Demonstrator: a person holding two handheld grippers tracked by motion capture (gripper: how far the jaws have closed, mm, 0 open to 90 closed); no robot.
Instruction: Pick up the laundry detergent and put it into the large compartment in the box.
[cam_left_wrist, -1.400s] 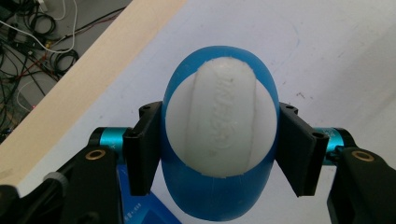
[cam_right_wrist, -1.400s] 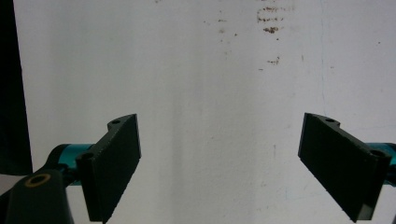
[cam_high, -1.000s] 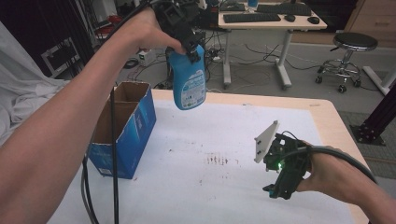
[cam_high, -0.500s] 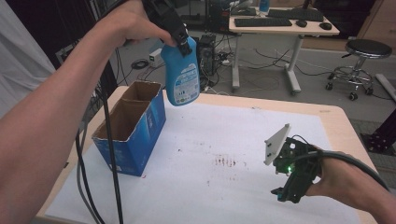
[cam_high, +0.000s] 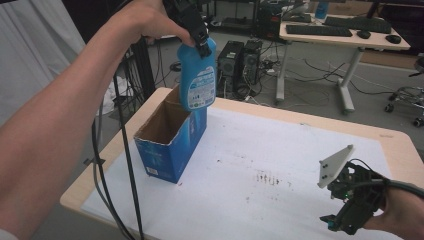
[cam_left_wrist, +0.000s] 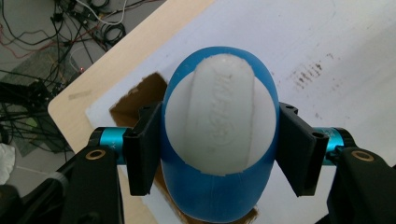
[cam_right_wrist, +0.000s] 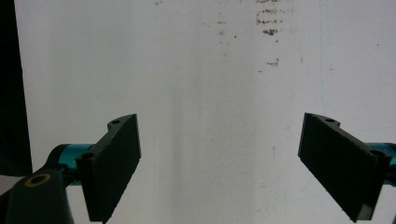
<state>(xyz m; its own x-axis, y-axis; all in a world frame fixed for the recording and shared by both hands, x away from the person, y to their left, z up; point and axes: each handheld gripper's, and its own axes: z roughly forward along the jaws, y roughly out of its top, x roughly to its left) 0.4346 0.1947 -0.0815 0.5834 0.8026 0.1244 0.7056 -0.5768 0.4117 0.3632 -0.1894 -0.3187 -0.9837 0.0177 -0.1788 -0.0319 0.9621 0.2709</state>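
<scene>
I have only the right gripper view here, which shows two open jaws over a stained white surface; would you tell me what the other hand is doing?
Observer: The left gripper is shut on a blue bottle, holding it by the top, up in the air.
Operator: Thank you. Is there anything beneath it?
Observer: Yes, an open blue cardboard box stands on the table at its left side; the bottle hangs above the box's far end.
Operator: And what does the left gripper's own camera add?
Observer: It looks down on the bottle's white cap between the two jaws, with the box's brown inside below.
</scene>
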